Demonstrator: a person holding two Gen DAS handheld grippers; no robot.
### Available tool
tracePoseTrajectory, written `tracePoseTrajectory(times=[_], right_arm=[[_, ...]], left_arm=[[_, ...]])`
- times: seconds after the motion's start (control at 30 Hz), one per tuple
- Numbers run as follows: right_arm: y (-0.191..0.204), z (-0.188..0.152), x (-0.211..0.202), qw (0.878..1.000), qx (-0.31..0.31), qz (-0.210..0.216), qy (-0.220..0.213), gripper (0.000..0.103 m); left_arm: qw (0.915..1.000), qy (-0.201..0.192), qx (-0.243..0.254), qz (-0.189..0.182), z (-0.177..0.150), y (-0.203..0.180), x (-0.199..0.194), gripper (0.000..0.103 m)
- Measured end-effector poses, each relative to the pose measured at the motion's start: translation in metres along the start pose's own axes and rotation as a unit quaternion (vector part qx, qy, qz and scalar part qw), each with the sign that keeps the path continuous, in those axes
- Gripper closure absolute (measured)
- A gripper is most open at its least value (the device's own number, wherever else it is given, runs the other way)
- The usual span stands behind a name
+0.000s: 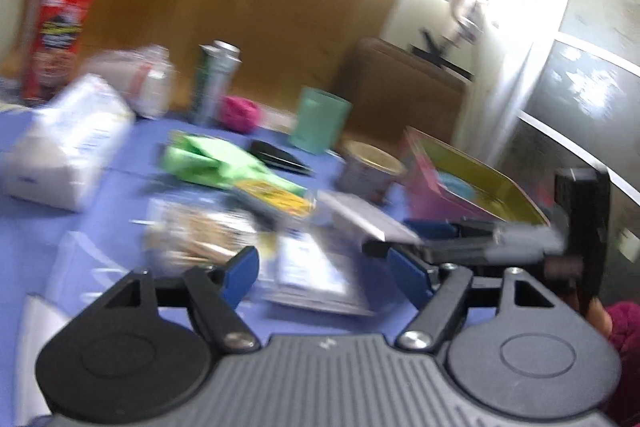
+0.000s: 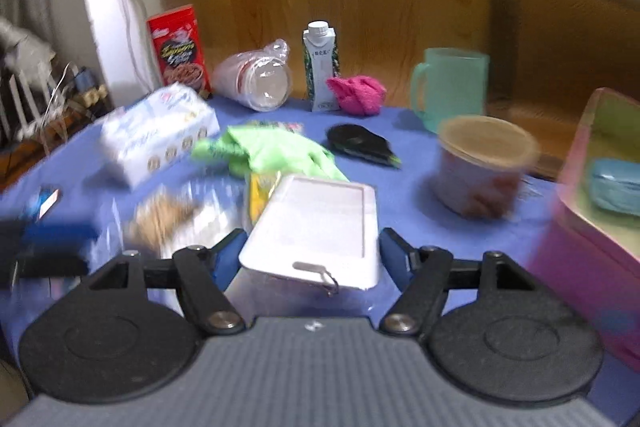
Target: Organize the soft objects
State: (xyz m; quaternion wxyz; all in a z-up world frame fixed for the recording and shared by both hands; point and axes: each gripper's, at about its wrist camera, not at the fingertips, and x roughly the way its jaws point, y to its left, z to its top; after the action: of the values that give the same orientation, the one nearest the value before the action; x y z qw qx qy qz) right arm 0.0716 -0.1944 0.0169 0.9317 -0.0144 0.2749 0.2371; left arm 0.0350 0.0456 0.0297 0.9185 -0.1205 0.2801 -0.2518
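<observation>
The right gripper (image 2: 310, 253) is being held wide apart just above the tabletop (image 2: 408, 147), and a white flat case (image 2: 320, 223) is lying between its blue fingers (image 2: 230, 253); whether the fingers are touching the case cannot be told, because the view is blurred. The left gripper (image 1: 322, 269) is also being held spread, with nothing between its fingers, over some flat packets (image 1: 308, 271) on the blue cloth. The soft things of the task are being seen further out: a green cloth (image 2: 276, 151) near the middle of the tabletop, a pink cloth (image 2: 358, 95) at the far edge beside a drink carton (image 2: 320, 67), and a blue soft thing (image 2: 616, 185) already lying inside the pink box (image 2: 576, 267) at the right side. As a judgement, the green cloth is being aimed at as the nearest soft thing. For a good step, the gripper should be brought over the thick middle of the cloth, pressed down into the folds before closing, and lifted high enough that the hanging part is not dragging the paper cup (image 2: 486, 167) or the black object (image 2: 360, 143) on the way to the box.
</observation>
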Motion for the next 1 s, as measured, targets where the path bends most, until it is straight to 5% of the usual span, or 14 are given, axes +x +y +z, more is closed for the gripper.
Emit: tracePoseTrajectory(times=[0.2,0.4,0.7,0.73,0.83,1.0], right_arm=[[-0.027,-0.061,-0.057,0.999,0.019,-0.042,0.009,0.03],[-0.037,-0.088,-0.082,0.997,0.066,-0.047,-0.011,0.022],[-0.041,-0.091,-0.084,0.998,0.054,-0.017,-0.015,0.031],[-0.044,-0.093,-0.085,0.998,0.06,-0.01,-0.019,0.031],[-0.051,-0.098,-0.088,0.996,0.086,0.016,-0.032,0.032],[-0.07,-0.097,-0.094,0.984,0.158,0.053,-0.065,0.032]], left_arm=[[0.9935,0.081,0.03,-0.074,0.0,-0.049,0.047,0.029],[0.9842,0.145,0.049,-0.088,-0.015,-0.086,0.087,0.029],[0.9792,0.182,0.031,-0.083,-0.018,-0.094,0.11,0.029],[0.9787,0.186,0.026,-0.083,-0.018,-0.095,0.114,0.03],[0.9779,0.19,0.023,-0.085,-0.014,-0.099,0.123,0.057],[0.9826,0.145,0.067,-0.095,0.01,-0.128,0.114,0.057]])
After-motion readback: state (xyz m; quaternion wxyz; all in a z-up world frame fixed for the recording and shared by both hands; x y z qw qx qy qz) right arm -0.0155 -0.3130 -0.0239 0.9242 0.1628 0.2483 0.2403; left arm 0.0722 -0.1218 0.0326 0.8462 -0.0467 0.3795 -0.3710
